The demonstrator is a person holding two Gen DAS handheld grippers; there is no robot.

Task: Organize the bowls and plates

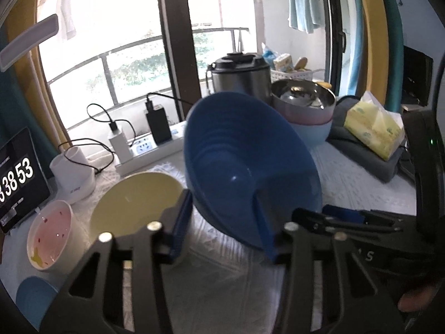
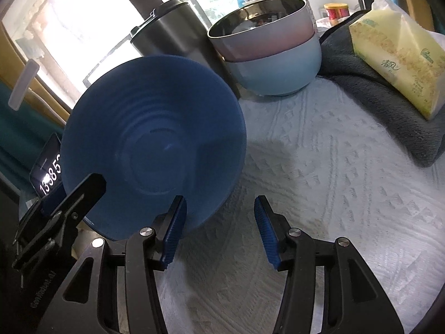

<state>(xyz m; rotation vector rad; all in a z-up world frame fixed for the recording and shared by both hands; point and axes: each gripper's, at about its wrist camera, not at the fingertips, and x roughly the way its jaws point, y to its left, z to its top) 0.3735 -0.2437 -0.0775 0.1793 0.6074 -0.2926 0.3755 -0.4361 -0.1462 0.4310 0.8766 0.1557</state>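
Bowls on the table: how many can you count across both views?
5. A dark blue bowl tilted at centre, a yellow bowl and a pink-lined bowl at left, and a pink bowl stacked in a light blue bowl at the back. More may be hidden.

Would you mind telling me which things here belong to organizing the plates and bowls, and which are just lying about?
For the job: dark blue bowl, yellow bowl, pink-lined bowl, stacked steel bowls.

Lying about: tissue pack, steel canister, power strip, clock display, grey blanket.
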